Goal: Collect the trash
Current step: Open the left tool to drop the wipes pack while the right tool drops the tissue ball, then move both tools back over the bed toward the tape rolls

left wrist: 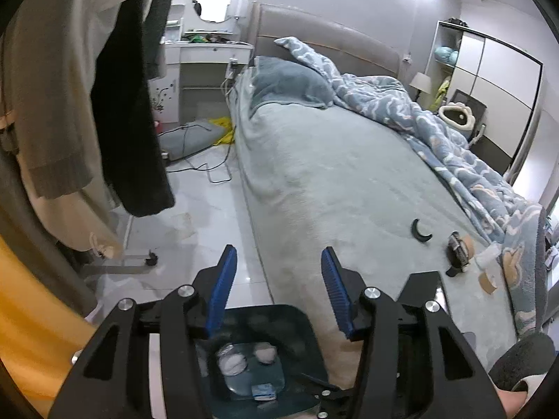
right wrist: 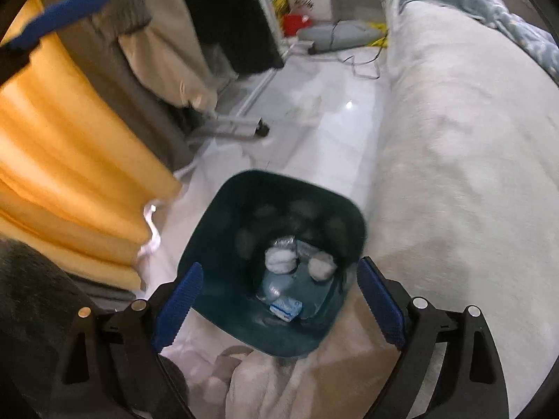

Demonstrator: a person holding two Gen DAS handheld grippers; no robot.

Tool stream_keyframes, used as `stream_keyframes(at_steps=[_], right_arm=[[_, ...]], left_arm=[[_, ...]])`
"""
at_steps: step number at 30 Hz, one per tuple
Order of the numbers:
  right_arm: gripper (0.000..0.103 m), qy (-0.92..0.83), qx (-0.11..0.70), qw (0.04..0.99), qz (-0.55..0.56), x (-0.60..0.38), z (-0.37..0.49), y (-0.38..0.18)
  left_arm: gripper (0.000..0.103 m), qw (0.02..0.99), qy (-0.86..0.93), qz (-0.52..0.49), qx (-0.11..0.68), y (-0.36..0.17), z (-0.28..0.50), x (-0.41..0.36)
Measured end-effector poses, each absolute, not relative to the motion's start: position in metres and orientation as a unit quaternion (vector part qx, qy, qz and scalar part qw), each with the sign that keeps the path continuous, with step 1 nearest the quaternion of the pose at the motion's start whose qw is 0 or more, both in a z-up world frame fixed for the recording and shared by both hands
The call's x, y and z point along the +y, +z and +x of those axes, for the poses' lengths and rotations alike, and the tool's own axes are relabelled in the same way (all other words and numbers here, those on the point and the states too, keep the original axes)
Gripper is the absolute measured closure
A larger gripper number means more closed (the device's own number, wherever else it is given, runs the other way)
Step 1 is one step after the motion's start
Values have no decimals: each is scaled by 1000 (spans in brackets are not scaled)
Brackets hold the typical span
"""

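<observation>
A dark teal trash bin (right wrist: 223, 216) stands on the floor against the bed's side. Inside lie two crumpled white tissues (right wrist: 279, 260), a clear plastic bottle (right wrist: 276, 286) and a small blue-and-white carton (right wrist: 286, 309). My right gripper (right wrist: 280, 266) hangs open right above the bin's mouth, with nothing between its blue pads. My left gripper (left wrist: 277, 251) is higher, open and holding nothing, pointing over the bed's edge with the bin (left wrist: 300, 317) below it. One blue finger (right wrist: 63, 10) of the left gripper shows at the top left of the right wrist view.
The bed (left wrist: 332, 181) has a grey-blue sheet and a rumpled blue quilt (left wrist: 436, 132). A black crescent piece (left wrist: 421, 232) and tape rolls (left wrist: 461, 248) lie near its foot. Clothes (left wrist: 132, 104) hang at the left, with an orange cloth (right wrist: 70, 160). Cables (left wrist: 209, 171) trail on the white floor.
</observation>
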State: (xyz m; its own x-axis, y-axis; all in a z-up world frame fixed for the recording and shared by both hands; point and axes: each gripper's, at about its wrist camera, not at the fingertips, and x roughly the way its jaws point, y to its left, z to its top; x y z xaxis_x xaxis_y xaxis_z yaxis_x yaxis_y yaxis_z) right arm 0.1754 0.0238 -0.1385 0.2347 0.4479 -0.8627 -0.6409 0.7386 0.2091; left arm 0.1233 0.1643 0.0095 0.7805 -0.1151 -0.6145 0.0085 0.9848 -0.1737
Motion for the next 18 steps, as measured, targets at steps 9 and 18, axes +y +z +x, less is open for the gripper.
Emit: stream_keyframes(at_steps=[9,18], right_arm=[[12,296,459,834,-77,-48,185,-97],[12,249,433,865,-46,-119,193,-74]], left_arm=[[39,938,-63,-92,328,8,140,128],[33,931,-103,-89,338,0,156,86]])
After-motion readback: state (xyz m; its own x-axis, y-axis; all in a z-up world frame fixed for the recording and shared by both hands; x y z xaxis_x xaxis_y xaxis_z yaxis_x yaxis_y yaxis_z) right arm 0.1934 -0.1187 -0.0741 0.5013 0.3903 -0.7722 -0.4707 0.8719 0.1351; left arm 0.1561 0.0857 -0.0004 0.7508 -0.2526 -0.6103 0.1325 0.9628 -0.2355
